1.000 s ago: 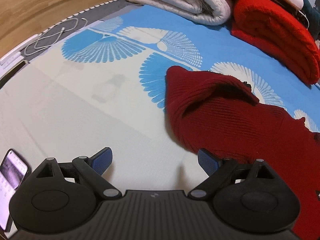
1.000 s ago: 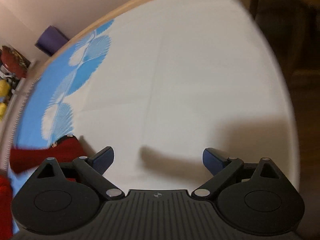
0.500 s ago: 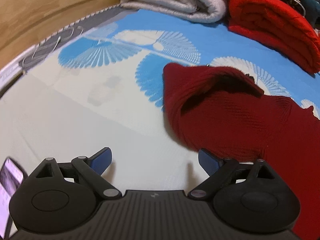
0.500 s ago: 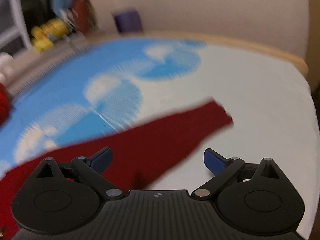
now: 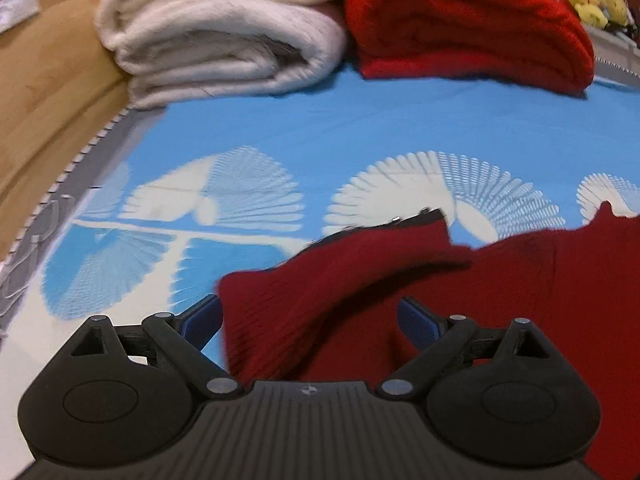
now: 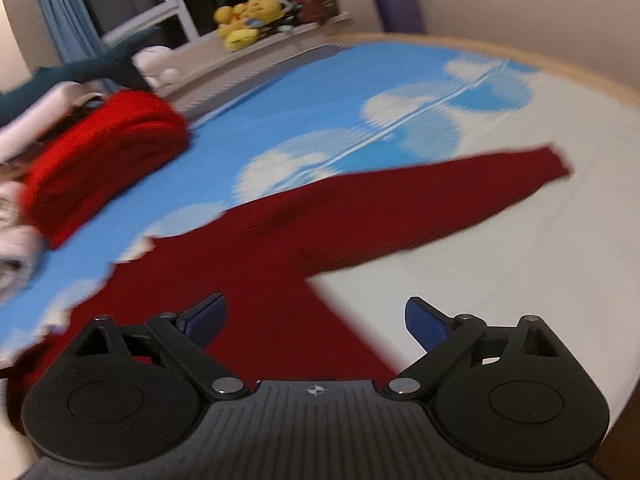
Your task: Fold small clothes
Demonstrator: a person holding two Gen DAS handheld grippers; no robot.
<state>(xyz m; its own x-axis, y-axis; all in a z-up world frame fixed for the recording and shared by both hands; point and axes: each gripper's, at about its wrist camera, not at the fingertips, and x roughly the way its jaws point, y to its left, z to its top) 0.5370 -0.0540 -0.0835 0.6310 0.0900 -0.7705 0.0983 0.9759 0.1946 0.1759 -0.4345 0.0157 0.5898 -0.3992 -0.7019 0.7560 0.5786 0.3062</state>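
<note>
- A dark red knitted sweater (image 5: 520, 300) lies spread on a bed sheet (image 5: 340, 128) printed with white fan shapes on blue, filling the lower right of the left wrist view.
- The left gripper (image 5: 310, 322) hangs over the sweater's near edge with its blue-padded fingers (image 5: 202, 316) spread wide; red knit shows in the gap between them, but the pads do not press on it.
- A rumpled fold of the sweater rises at the middle of that view, just above the gripper.
- In the right wrist view, the sweater (image 6: 280, 248) runs from the lower left toward the centre right, one long sleeve (image 6: 460, 192) stretched out onto the pale part of the sheet (image 6: 540, 260).
- The right gripper (image 6: 316, 320) is over the sweater's body, its jaws wide and opening; cloth lies below the gap, and nothing is pinched.
- A folded cream blanket (image 5: 224, 28) sits at the upper left of the left wrist view, touching a folded bright red blanket (image 5: 472, 20) at the upper right.
- Yellow soft toys (image 6: 244, 20) rest on a window ledge at the top of the right wrist view, beside a blue curtain (image 6: 56, 8).
- Both views are blurred.
</note>
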